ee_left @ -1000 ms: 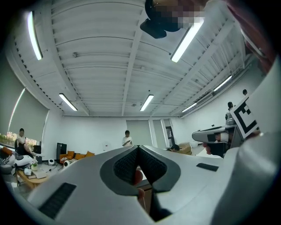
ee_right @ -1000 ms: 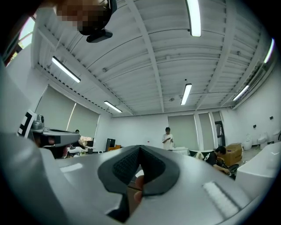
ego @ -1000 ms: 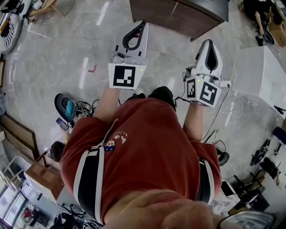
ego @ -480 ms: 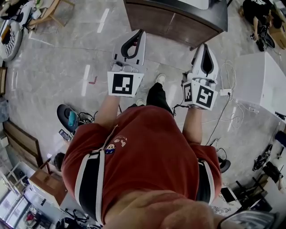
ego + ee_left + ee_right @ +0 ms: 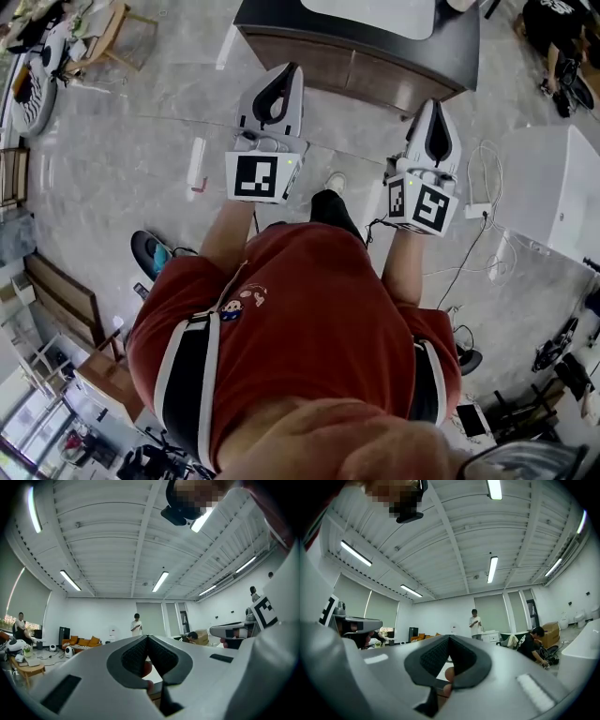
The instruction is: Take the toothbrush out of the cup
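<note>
Marble floor (image 5: pixel 122 187), dark cabinet (image 5: pixel 361 70) ahead; L gripper (image 5: pixel 289 73) & R gripper (image 5: pixel 433 108) aim at it, jaws clenched.

Edges and blurs
Table (image 5: pixel 394 80) cut by top edge; pinkish blob (image 5: pixel 147 668) behind left gripper (image 5: pixel 147 637) too blurred to name.

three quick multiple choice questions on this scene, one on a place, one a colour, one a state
1. The dark cabinet lies in the head view at: A the top edge; B the bottom edge; C the left edge.
2. The person's shirt is: A blue; B red; C green.
3. The left gripper and right gripper are: A both wide open; B one open, one shut; C both shut.
Answers: A, it runs along the top; B, red cloth fills the middle; C, both gripper views show pad tips together, nothing held.
</note>
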A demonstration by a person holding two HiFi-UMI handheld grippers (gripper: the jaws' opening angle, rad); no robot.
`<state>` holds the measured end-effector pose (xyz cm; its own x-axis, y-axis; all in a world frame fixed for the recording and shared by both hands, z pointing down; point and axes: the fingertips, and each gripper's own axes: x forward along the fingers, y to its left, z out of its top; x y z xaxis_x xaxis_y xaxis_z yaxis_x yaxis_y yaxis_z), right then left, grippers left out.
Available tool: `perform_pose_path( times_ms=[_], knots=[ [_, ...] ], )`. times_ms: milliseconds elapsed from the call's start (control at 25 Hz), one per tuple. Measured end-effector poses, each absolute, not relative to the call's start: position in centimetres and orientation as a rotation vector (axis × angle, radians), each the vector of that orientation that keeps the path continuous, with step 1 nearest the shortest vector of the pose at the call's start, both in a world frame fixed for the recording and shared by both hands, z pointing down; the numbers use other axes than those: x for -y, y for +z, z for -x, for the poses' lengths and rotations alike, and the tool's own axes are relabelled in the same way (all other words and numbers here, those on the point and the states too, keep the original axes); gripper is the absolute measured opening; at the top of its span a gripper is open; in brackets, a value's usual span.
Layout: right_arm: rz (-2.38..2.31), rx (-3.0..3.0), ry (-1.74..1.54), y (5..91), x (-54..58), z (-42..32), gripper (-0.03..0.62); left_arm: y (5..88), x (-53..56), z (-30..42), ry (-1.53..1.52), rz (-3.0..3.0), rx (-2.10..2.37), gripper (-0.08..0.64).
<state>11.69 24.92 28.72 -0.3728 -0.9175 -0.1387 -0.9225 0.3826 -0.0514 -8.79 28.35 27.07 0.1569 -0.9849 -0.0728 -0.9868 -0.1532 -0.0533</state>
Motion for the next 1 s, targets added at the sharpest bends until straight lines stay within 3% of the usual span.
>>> perform_pose_path(
  times_ms=[560, 1000],
  knots=[
    [1.689, -2.429, -0.007, 29.4, -13.5, -16.1, 0.009, 27.2, -16.8, 5.2, 0.038, 2.329, -1.941, 0.006],
    [1.717, -2.443, 0.041, 29.7, -4.3, -11.0, 0.009, 29.2, -5.9, 9.6, 0.03, 2.387, -1.915, 0.006]
  ],
)
